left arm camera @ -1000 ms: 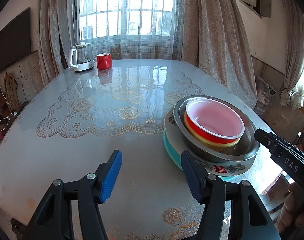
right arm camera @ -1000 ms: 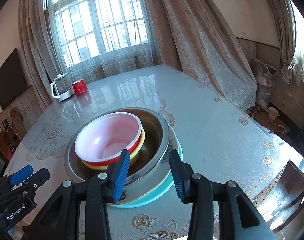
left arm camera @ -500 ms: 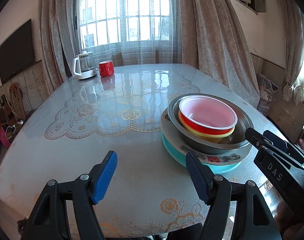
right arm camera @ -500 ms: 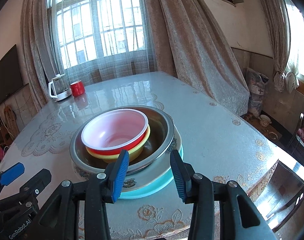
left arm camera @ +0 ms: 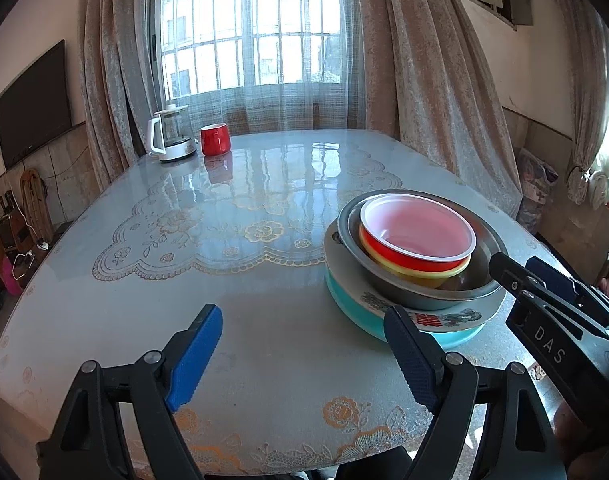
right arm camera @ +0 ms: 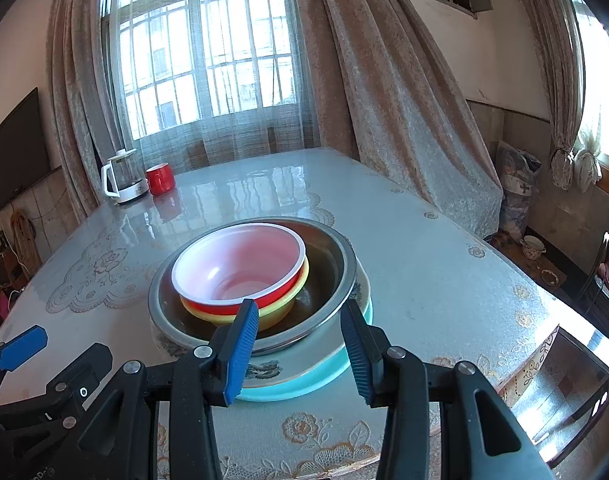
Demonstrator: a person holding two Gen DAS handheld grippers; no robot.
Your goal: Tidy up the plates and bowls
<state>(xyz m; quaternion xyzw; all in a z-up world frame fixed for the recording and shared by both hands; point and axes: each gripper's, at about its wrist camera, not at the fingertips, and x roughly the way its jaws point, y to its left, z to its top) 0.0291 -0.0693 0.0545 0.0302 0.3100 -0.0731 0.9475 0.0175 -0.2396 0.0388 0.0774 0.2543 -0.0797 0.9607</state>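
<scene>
One stack stands near the table's front right edge: a red bowl (left arm camera: 418, 240) (right arm camera: 240, 268) nested in a yellow bowl (left arm camera: 424, 274) (right arm camera: 282, 306), inside a steel bowl (left arm camera: 416, 296) (right arm camera: 336, 276), on a patterned white plate (left arm camera: 444, 316) (right arm camera: 264, 370) over a teal plate (left arm camera: 356, 312) (right arm camera: 304, 388). My left gripper (left arm camera: 304, 356) is open and empty, above the table left of the stack. My right gripper (right arm camera: 300, 356) is open and empty, just in front of the stack, and also shows in the left wrist view (left arm camera: 544, 300).
A glass kettle (left arm camera: 170, 134) (right arm camera: 122, 178) and a red mug (left arm camera: 215, 139) (right arm camera: 159, 178) stand at the table's far left corner. The glossy lace-covered table (left arm camera: 224, 216) (right arm camera: 424, 272) ends close in front of both grippers. Curtains hang behind.
Both grippers have drawn back and up from the stack toward the table's front edge. Both stay open and empty. The stack has not moved.
</scene>
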